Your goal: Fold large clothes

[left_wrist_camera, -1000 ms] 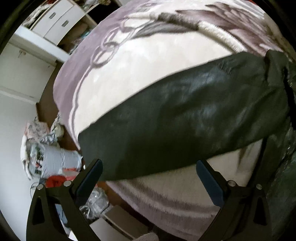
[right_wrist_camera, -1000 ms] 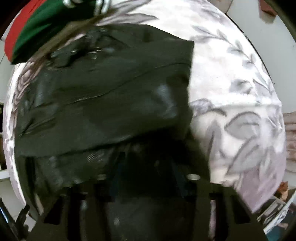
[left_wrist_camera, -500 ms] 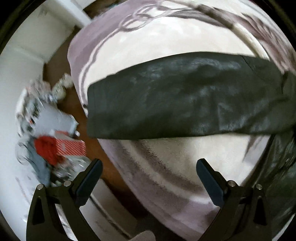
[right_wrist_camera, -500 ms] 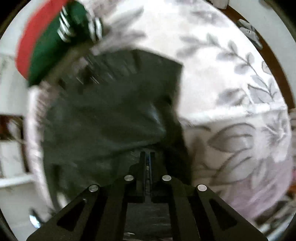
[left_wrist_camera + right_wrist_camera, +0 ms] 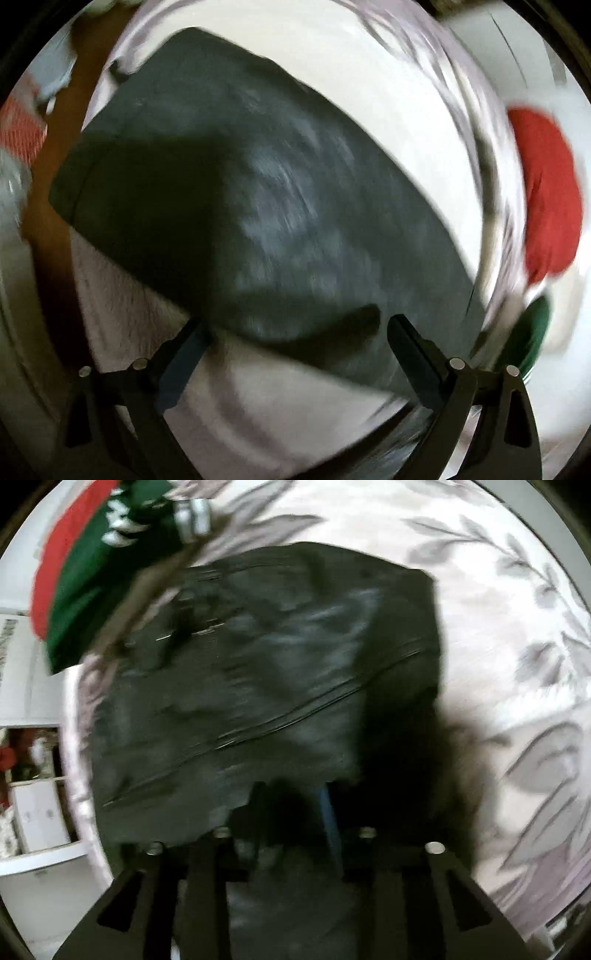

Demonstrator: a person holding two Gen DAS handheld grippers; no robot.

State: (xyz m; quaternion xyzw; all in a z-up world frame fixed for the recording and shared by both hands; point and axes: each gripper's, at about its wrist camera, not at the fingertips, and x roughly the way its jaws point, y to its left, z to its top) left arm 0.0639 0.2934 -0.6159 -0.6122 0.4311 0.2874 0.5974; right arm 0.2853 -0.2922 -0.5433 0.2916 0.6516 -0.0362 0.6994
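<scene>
A black, faintly shiny garment (image 5: 258, 192) lies spread on a pale blanket (image 5: 388, 92) with a grey leaf pattern. My left gripper (image 5: 295, 332) hovers low over its near edge. The jaws stand wide and are closing, with the garment's hem between the fingers (image 5: 413, 354) but untouched by the pads. In the right wrist view the same garment (image 5: 277, 664) shows a long seam. My right gripper (image 5: 295, 808) sits at a folded edge of it. Those jaws are opening with dark cloth around and between them, and a blue pad (image 5: 328, 812) is bared. Both views are blurred.
A red and green cloth (image 5: 546, 199) lies on the blanket beside the garment, also seen in the right wrist view as a red and green cloth (image 5: 85, 583). Brown floor (image 5: 48, 240) runs past the blanket's left edge. White cupboards (image 5: 40, 812) stand beyond.
The left gripper has rolled and dropped closer to the garment, which now fills the view. The right jaws, shut half a second ago, have parted.
</scene>
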